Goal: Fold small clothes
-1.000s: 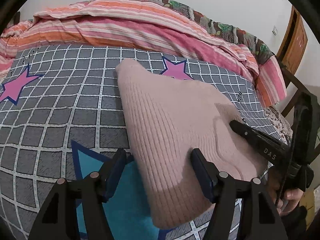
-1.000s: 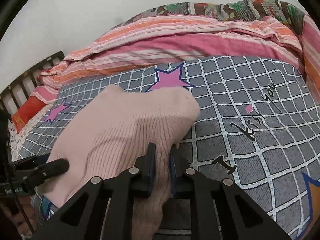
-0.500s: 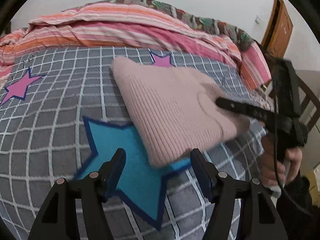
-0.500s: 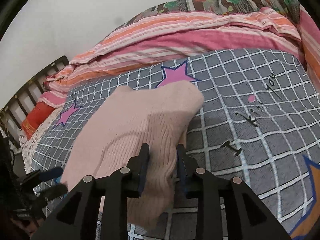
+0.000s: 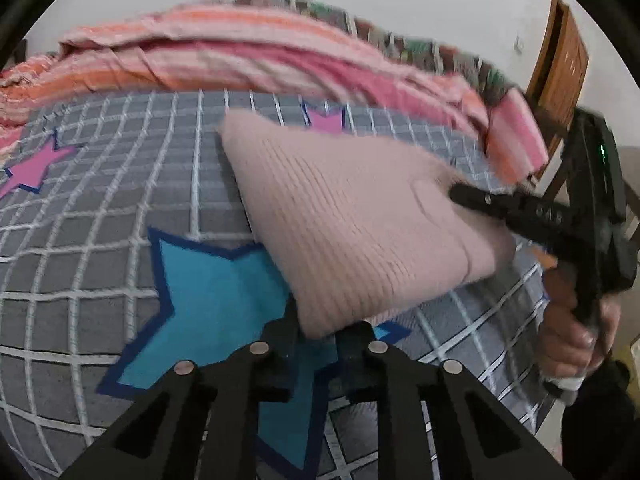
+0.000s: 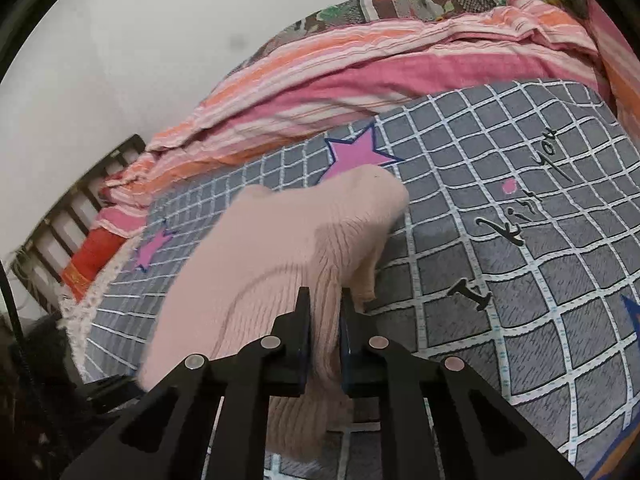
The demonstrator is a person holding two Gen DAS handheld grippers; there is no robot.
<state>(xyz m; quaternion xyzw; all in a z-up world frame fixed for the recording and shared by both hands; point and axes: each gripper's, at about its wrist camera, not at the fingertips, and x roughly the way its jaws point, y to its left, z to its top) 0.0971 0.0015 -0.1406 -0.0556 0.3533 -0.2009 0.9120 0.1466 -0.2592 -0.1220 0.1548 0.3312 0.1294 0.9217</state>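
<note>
Left view alone shows both tongs (image 5: pixel 320 330) pinching sweater (image 5: pixel 352 216)

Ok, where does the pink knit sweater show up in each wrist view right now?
Left wrist view: the pink knit sweater fills the centre, its near corner between the left gripper fingers, the right gripper on its right side.
Right wrist view: it lies centre-left, a fold pinched in the right gripper.
Shared landmark: the pink star just beyond the sweater's far edge.
</note>
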